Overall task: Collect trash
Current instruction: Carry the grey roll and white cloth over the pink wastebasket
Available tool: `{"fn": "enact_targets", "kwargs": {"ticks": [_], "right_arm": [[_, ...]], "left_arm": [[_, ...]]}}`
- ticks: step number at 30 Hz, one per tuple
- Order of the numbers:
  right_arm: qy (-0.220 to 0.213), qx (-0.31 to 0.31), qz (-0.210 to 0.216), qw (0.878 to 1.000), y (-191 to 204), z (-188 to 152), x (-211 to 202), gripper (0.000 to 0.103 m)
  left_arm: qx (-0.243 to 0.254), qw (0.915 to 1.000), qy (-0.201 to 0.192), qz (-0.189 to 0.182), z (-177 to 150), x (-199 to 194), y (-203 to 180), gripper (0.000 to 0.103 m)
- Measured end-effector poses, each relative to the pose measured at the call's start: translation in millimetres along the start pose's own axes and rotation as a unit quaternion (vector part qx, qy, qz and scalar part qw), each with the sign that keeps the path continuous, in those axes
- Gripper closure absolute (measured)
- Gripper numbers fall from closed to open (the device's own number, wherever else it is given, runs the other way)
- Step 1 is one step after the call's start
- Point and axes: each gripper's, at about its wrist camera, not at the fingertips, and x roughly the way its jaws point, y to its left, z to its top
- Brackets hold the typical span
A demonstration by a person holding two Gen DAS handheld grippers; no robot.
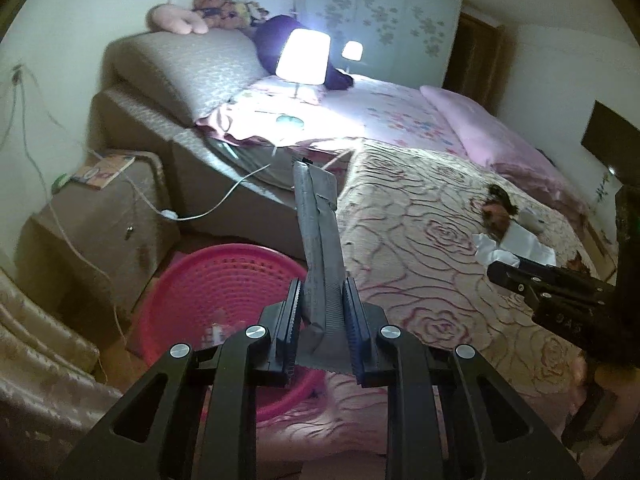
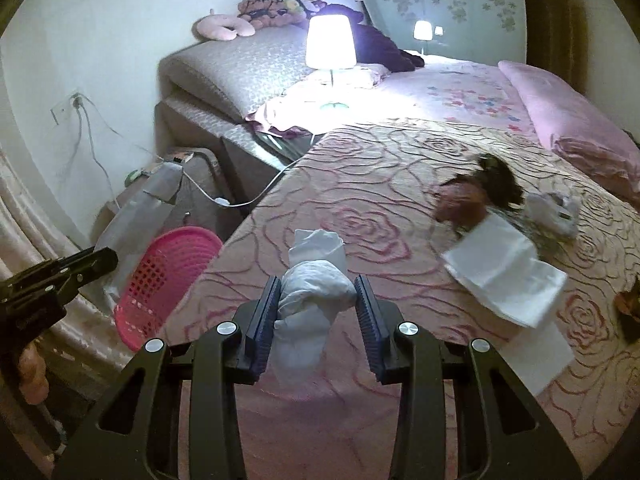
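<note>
Between the left gripper (image 1: 322, 322) jaws a clamped silver wrapper (image 1: 318, 236) overhangs the pink basket (image 1: 224, 280) for dropping; right gripper (image 2: 316, 300), part-open, pinches a tissue wad (image 2: 314, 280).

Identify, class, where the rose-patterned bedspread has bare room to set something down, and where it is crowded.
Free: the rose-patterned bedspread between the bed's edge above the pink basket and the white paper sheets, also the near strip under the right gripper. Crowded: the right side, where those sheets, brown scraps and a crumpled tissue cluster.
</note>
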Motion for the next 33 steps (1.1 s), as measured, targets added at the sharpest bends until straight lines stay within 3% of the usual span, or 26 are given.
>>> {"fn": "enact_targets", "kwargs": {"ticks": [33], "right_arm": [[0.054, -0.055, 0.068, 0.995, 98, 26, 63, 0.065]], "left_arm": [[-0.065, 0.9964, 0.028, 0.047, -13, 22, 64, 0.083]]}}
